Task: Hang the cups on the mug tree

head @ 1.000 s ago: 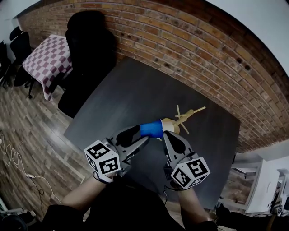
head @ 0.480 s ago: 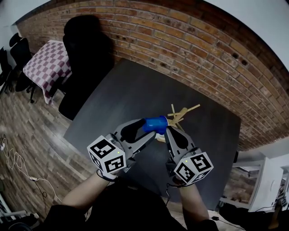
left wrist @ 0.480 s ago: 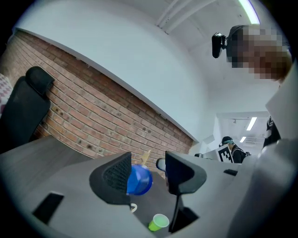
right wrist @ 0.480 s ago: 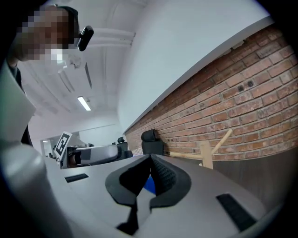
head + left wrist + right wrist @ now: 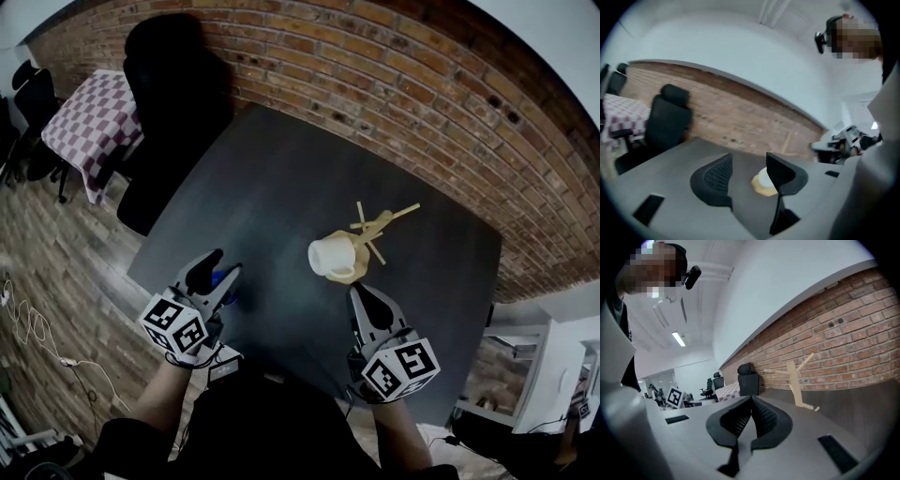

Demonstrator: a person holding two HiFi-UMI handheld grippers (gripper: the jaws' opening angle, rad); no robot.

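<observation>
The wooden mug tree [image 5: 380, 227] stands right of the dark table's middle; in the right gripper view the mug tree [image 5: 798, 380] has bare pegs. A white cup [image 5: 330, 256] with a yellowish patch under it sits just left of the tree's foot; whether it hangs or rests I cannot tell. My left gripper [image 5: 220, 268] is at the near left edge, jaws apart. In its own view the left gripper [image 5: 749, 157] holds nothing and the white cup [image 5: 764, 180] shows far ahead. A small blue patch [image 5: 225, 279] lies by its fingers, unclear what. My right gripper [image 5: 362, 292] [image 5: 751, 399] is shut and empty.
The dark table [image 5: 281, 178] runs up to a brick wall [image 5: 394, 84]. A black office chair [image 5: 173, 84] and a table with a checked cloth [image 5: 94, 122] stand at the far left. Wood floor with cables lies left of the table.
My left gripper has pulled back from the tree to the near left edge and sunk. The blue cup at its tips is gone; a white cup shows there. My right gripper drew back slightly.
</observation>
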